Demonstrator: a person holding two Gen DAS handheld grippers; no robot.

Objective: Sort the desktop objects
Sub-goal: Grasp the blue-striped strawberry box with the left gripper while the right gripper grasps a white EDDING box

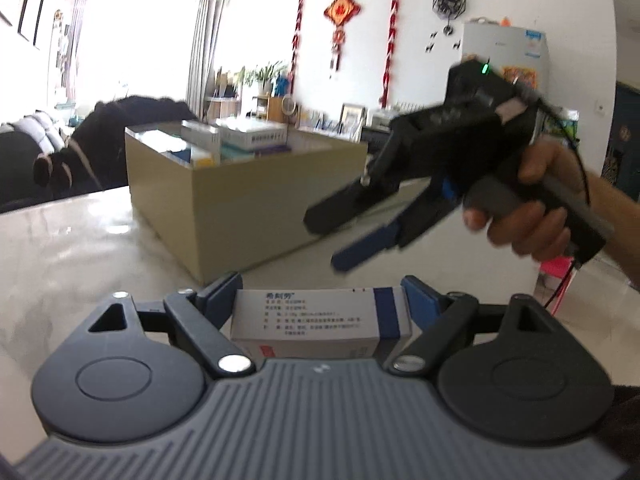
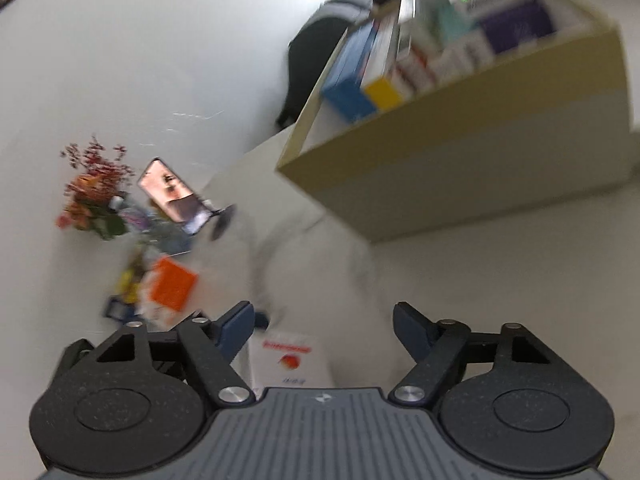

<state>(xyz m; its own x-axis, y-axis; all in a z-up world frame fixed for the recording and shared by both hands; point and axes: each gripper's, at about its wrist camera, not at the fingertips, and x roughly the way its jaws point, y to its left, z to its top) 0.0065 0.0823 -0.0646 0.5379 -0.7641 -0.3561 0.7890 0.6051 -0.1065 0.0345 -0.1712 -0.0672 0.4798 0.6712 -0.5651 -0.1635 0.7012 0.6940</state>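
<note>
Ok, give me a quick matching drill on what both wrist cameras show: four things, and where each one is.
Things:
1. grey-and-blue medicine box
2. white box with red print
3. orange box
4. blue and yellow boxes

Places:
A. inside the olive bin
B. on the table below the right gripper, nearer its left finger
C. between the fingers of the left gripper
D. in the clutter beside the flowers

Pairs: 1-C, 2-B, 3-D, 4-A
</note>
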